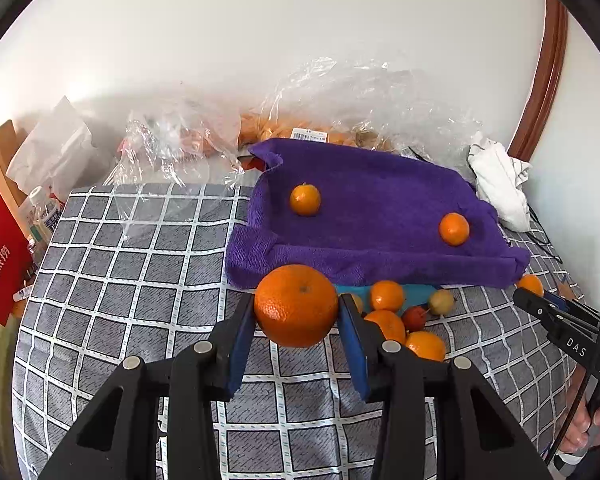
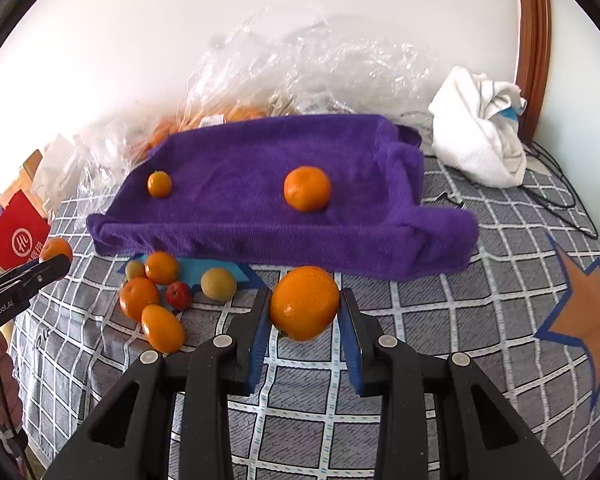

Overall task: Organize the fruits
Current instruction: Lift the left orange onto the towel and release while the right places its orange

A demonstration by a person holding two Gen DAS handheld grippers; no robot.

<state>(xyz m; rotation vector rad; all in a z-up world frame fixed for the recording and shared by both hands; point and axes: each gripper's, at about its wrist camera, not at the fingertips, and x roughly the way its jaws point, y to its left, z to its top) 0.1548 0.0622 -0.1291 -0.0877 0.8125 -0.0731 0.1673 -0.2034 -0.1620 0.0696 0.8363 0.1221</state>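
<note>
Two oranges point(image 1: 305, 199) well apart, towel point(image 1: 380, 200) middle open

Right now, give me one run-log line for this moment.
left gripper: shut on orange | right gripper: shut on second orange | purple towel tray: two oranges inside | loose fruit pile: on checked cloth

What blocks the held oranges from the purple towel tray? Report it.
Nothing visible does. The left gripper and the right gripper each hold an orange in front of the purple towel tray, whose middle lies open between two oranges.
</note>
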